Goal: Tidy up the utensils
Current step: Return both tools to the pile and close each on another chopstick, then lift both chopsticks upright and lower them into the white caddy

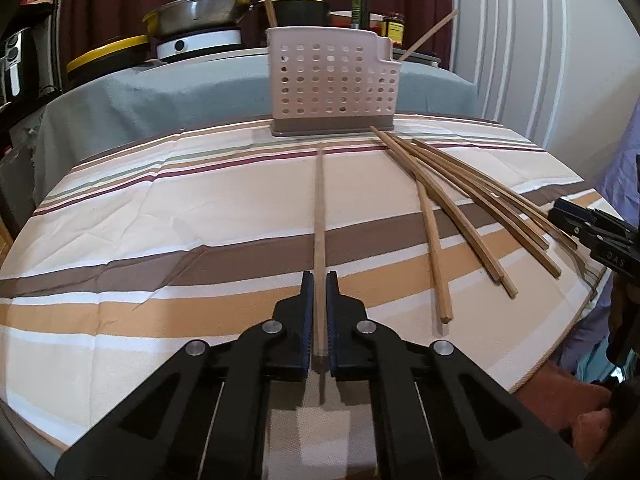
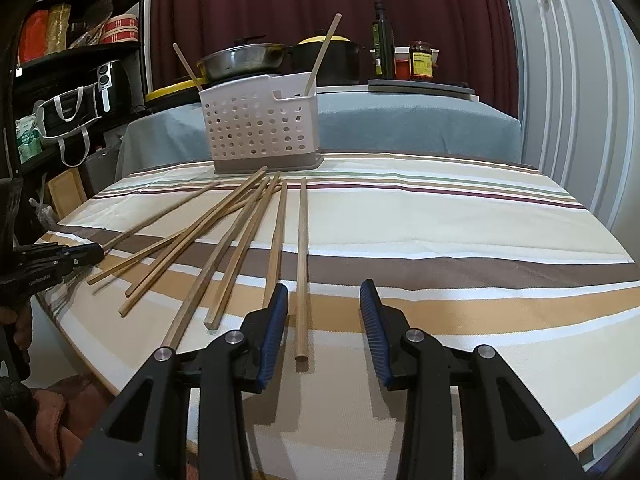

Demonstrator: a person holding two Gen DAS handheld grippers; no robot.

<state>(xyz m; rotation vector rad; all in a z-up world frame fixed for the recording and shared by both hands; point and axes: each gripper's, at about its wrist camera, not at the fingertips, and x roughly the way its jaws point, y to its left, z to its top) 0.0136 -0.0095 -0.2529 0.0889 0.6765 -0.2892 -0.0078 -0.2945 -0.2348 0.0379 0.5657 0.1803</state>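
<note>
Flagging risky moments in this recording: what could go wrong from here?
The left tool grips one chopstick near its end, so the long free length could pivot or slip on the way to the holder. Its far tip may catch the holder's base. The right tool hangs open beside the loose chopsticks and could scatter them.

A home kitchen: pots (image 2: 244, 58) on a cooker, oil bottle (image 2: 383, 40), striped tablecloth (image 2: 440, 220)

Tan chopsticks (image 2: 301, 264) lie on a brown-and-cream striped tablecloth (image 2: 460, 240) before a white perforated caddy (image 2: 260, 124).
</note>
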